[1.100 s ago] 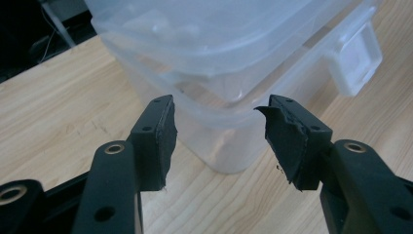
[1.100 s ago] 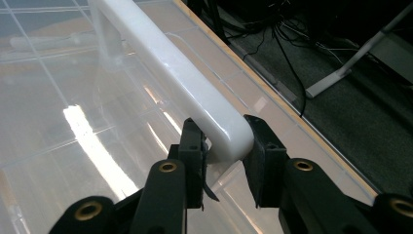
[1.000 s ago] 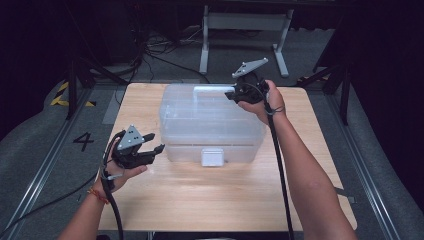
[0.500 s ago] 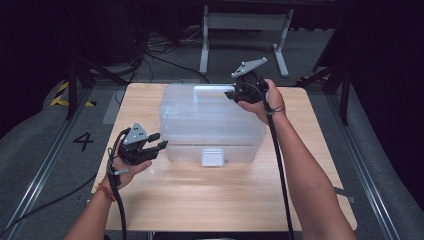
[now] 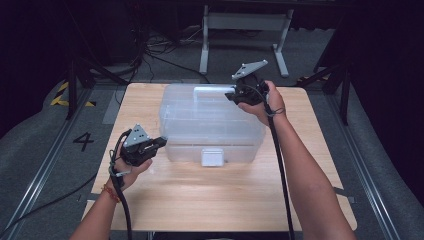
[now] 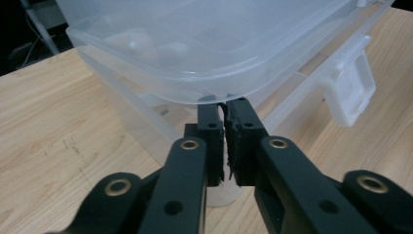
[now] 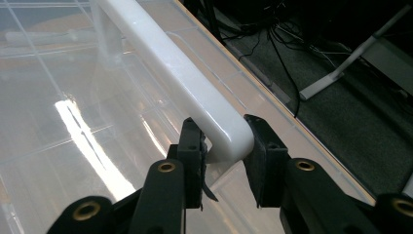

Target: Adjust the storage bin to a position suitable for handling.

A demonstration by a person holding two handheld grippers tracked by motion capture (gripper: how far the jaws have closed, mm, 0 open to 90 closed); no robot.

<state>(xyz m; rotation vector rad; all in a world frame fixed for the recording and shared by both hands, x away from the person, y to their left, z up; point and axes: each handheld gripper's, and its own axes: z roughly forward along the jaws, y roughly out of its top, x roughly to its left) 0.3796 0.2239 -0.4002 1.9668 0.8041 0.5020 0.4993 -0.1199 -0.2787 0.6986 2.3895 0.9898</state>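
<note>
Right gripper [image 7: 224,146] is pinching the handle [image 7: 170,68] of the box [image 5: 210,120]. Left gripper [image 6: 226,141] fingers, just closing, are pressing together empty under the lid rim [image 6: 195,90]. Latch [image 5: 212,156] unopened; lid is sitting closed.

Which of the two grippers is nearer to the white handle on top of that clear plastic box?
The right gripper: its jaws are clamped on the end of the white handle. The left gripper, shut, sits at the clear box's lower front corner.

a clear plastic storage box [image 5: 212,122] sits lid shut mid-table, its white handle [image 7: 185,80] raised on top and a white latch [image 5: 212,156] at the front.
</note>
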